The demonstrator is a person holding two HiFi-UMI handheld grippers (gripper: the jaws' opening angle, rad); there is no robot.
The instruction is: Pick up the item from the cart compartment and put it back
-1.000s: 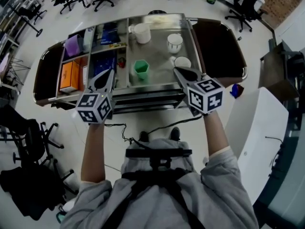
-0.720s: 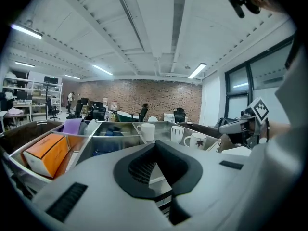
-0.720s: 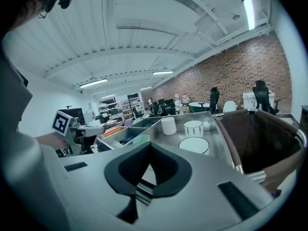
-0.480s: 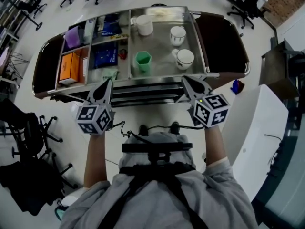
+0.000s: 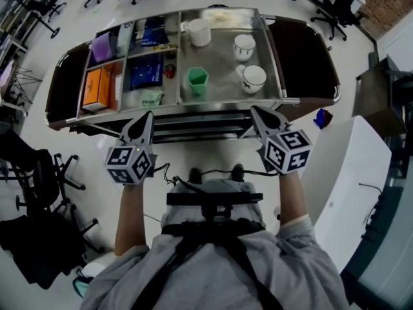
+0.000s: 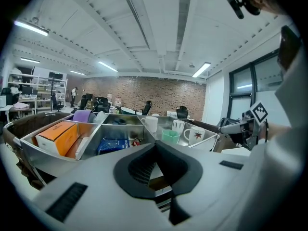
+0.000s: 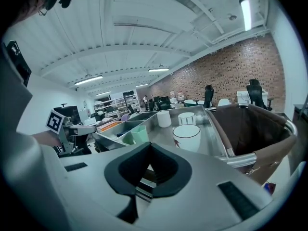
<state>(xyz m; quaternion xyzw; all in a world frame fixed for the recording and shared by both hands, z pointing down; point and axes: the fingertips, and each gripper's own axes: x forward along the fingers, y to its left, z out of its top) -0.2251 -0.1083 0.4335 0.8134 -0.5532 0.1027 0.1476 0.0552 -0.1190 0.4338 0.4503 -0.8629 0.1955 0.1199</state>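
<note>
Entry: my left gripper and right gripper, both closed, empty. Cart compartments lie upper left, just above the left gripper (the nearer one).

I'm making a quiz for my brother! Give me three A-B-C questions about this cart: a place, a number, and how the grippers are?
1. Where on the cart is the orange box? A) left end B) middle C) right end
2. How many white cups are on the cart? A) one B) three C) five
3. The left gripper and right gripper are: A) shut, empty B) holding cups C) wide open
Answers: 1A, it lies in a left-end compartment; 2B, three show from above; 3A, each gripper's jaws meet on nothing.
</note>
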